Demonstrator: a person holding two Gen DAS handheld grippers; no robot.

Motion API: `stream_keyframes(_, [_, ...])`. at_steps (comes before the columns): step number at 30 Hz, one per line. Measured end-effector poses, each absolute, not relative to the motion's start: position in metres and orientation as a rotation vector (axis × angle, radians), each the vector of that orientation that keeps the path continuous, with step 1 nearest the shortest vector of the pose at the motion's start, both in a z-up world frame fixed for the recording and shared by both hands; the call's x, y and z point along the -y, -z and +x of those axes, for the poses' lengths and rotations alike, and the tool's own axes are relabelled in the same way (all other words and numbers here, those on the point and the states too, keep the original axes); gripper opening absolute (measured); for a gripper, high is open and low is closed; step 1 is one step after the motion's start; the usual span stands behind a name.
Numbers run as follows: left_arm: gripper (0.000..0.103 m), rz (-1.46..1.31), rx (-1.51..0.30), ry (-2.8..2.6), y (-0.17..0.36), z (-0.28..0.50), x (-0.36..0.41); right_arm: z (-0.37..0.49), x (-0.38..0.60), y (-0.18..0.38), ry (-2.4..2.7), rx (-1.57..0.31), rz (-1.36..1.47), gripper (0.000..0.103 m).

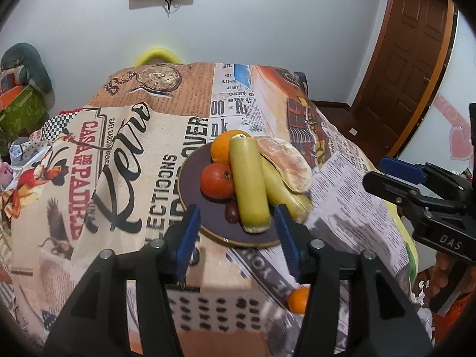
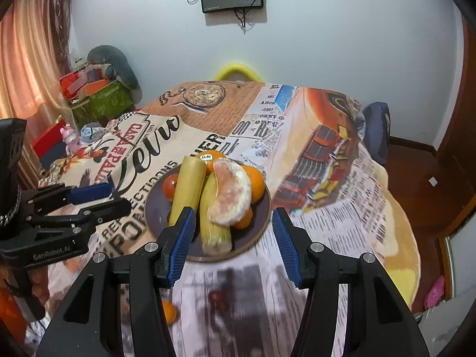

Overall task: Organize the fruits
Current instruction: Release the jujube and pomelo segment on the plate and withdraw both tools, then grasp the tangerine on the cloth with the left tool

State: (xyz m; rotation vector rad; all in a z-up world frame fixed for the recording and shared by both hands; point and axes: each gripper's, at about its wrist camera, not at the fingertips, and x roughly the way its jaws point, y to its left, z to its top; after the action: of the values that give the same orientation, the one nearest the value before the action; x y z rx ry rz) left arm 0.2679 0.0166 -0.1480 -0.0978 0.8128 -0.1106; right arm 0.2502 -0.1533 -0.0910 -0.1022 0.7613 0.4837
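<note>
A dark purple plate [image 1: 190, 178] [image 2: 156, 211] sits mid-table and is piled with fruit. On it lie an orange [image 1: 221, 148], a red tomato [image 1: 217, 180], two yellow-green stalk pieces [image 1: 248, 184] [image 2: 190, 184], a peeled citrus segment [image 1: 285, 163] [image 2: 232, 196] and a dark grape [image 1: 232, 211]. My left gripper [image 1: 238, 238] hangs open above the plate's near rim, holding nothing. My right gripper [image 2: 235, 244] is also open and empty over the near rim. A small orange [image 1: 299, 299] [image 2: 169, 311] and a dark red fruit [image 2: 217, 297] lie loose on the cloth, nearer than the plate.
A printed newspaper-style tablecloth [image 1: 134, 154] covers the table and drops off at the right. Each gripper shows in the other's view, the right gripper [image 1: 386, 175] and the left gripper [image 2: 119, 197]. A yellow chair back [image 1: 157, 55] stands behind the table and boxes [image 2: 98, 95] stand at the left.
</note>
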Motion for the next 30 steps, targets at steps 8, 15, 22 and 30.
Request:
stream_keyframes(8, [0.061, -0.092, -0.865, 0.121, 0.162, 0.24, 0.008, 0.215, 0.173, 0.085, -0.461, -0.751, -0.116, 0.054])
stream_keyframes(15, [0.061, -0.099, -0.953, 0.17, 0.196, 0.227, 0.034, 0.199, 0.183, 0.096, -0.44, -0.775, -0.14, 0.054])
stream_keyframes(22, [0.059, -0.07, -0.997, 0.2, 0.22, 0.225, 0.054, 0.191, 0.191, 0.111, -0.438, -0.818, -0.133, 0.054])
stream_keyframes(30, [0.034, -0.079, -1.03, 0.239, 0.235, 0.229, 0.055, 0.194, 0.186, 0.136, -0.453, -0.888, -0.128, 0.054])
